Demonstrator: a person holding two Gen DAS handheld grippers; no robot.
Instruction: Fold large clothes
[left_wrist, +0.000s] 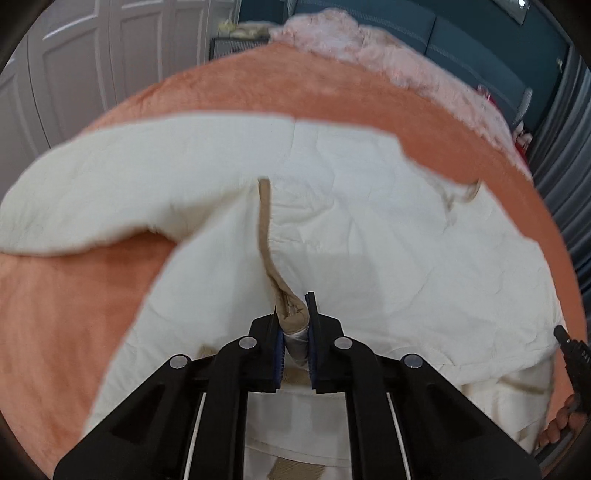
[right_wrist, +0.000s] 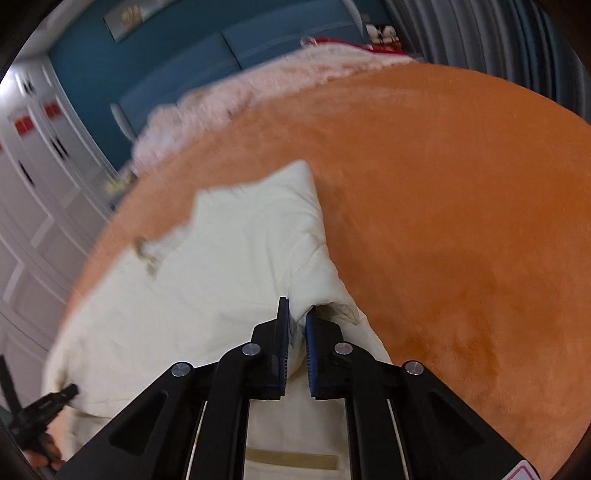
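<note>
A large cream padded jacket (left_wrist: 369, 221) lies spread on an orange bed cover (left_wrist: 258, 88), one sleeve reaching out to the left (left_wrist: 92, 195). My left gripper (left_wrist: 295, 314) is shut on the jacket's tan-trimmed front edge (left_wrist: 266, 229) and lifts it a little. In the right wrist view the jacket (right_wrist: 229, 251) lies on the orange cover (right_wrist: 461, 221). My right gripper (right_wrist: 295, 317) is shut on a fold of the cream jacket near its right edge. The other gripper shows at the edge of each view: the right one (left_wrist: 570, 350), the left one (right_wrist: 44, 406).
A fluffy pink blanket (left_wrist: 369, 48) lies along the far side of the bed. White wardrobe doors (left_wrist: 110, 44) stand at the left, a teal wall (right_wrist: 184, 55) behind, grey curtains (right_wrist: 480, 40) at the right.
</note>
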